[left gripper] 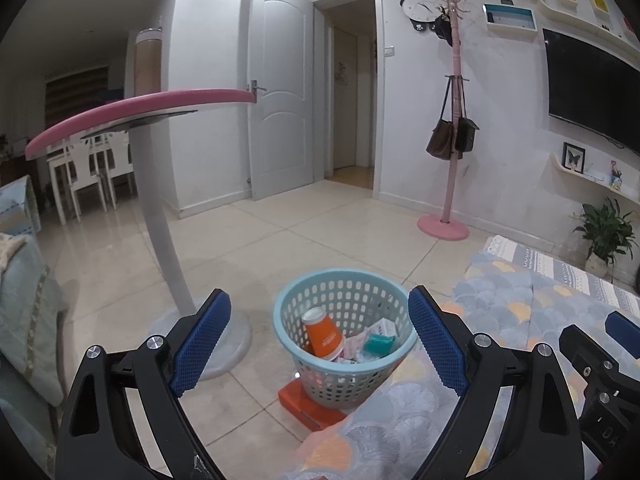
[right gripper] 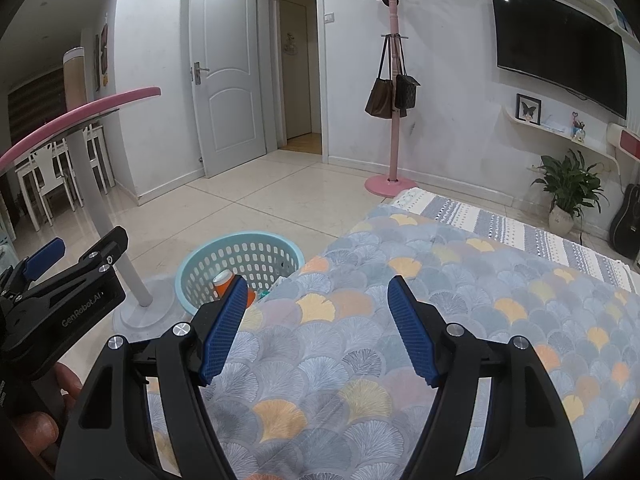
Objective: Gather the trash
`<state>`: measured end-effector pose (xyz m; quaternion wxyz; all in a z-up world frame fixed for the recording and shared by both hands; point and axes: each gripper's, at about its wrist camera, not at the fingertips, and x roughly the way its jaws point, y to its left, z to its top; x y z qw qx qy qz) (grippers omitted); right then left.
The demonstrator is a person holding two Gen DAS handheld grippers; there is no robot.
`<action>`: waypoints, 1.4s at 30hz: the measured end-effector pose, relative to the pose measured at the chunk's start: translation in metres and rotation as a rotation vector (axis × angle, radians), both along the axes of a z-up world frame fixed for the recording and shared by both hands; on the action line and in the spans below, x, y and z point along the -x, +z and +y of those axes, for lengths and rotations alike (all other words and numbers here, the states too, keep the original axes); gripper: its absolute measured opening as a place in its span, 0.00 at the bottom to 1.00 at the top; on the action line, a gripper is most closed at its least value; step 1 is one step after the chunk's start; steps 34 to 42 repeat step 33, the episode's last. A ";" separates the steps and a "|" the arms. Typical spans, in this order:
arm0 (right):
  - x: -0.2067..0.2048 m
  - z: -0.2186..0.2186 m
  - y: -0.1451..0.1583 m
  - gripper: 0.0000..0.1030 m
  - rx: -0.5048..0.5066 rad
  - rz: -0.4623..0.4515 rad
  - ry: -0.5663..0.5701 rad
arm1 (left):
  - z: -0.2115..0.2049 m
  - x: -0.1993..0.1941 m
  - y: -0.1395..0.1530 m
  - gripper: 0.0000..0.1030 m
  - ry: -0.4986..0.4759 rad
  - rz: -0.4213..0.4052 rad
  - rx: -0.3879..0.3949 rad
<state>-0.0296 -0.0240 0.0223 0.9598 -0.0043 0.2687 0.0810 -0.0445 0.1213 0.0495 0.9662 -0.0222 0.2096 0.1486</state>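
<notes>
A pale blue perforated basket (left gripper: 344,336) stands upright on the floor, holding an inverted orange cup (left gripper: 323,336), a teal packet (left gripper: 378,345) and what look like paper scraps.

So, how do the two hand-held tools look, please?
Both tools look the same: the left tool and right tool have black, cut-out plastic arms with silver screws and blue, finely ribbed pads. The left tool's body bears white lettering in the right wrist view. No cables or sleeves show.

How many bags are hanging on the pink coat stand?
2. A brown bag hangs on the left side of the pink coat stand, and a darker bag hangs on its right side. Another bag behind them could be hidden.
</notes>
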 end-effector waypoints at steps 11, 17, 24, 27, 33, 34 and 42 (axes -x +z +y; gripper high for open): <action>0.001 0.001 -0.001 0.67 0.011 -0.016 -0.004 | -0.002 0.003 0.003 0.85 0.010 -0.016 -0.019; 0.001 0.000 0.000 0.67 0.006 -0.012 -0.003 | -0.001 0.002 0.003 0.86 0.020 -0.006 -0.026; 0.000 -0.001 0.000 0.67 -0.002 -0.011 0.002 | 0.000 0.001 0.001 0.86 0.046 0.012 -0.053; 0.000 -0.001 0.000 0.67 -0.003 -0.011 0.002 | 0.001 0.001 0.001 0.89 0.040 0.017 -0.042; 0.000 -0.001 0.000 0.67 -0.002 -0.010 0.003 | 0.005 0.001 0.001 0.90 0.034 0.017 -0.021; 0.000 -0.001 0.000 0.67 -0.002 -0.010 0.003 | 0.005 0.001 0.001 0.90 0.034 0.017 -0.021; 0.000 -0.001 0.000 0.67 -0.002 -0.010 0.003 | 0.005 0.001 0.001 0.90 0.034 0.017 -0.021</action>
